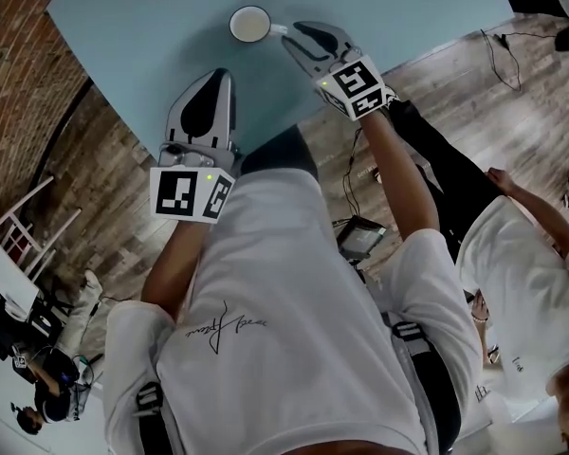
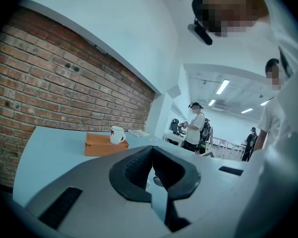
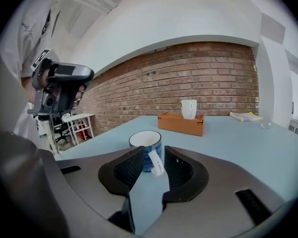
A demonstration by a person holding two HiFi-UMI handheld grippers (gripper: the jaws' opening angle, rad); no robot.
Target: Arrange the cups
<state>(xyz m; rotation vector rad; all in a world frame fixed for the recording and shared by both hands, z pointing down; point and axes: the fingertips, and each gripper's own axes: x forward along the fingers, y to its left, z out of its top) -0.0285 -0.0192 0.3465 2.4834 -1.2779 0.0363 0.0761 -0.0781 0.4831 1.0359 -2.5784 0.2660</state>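
Task cup [image 3: 145,150]: blue outside, white inside w/ a dark rim, white loop handle [image 3: 156,163], standing upright on the pale blue table [image 3: 248,148]. It sits right at the tips of the right gripper [image 3: 154,156], handle turned back toward the tool and poking in btwn the two jaws. Those jaws are spread, w/ a gap either side of the handle, so the pads aren't pressing it. The cup body stays just beyond the tips. A 2nd cup [image 3: 188,108] (white, red star mark seen from the left gripper view) stands upright on an orange-brown box [image 3: 181,124], well ahead of the right gripper and a bit to its right. The left gripper [image 2: 151,150] has its jaw tips pressed together w/ nothing in them, and the blue cup lies ahead and to its right, well apart.
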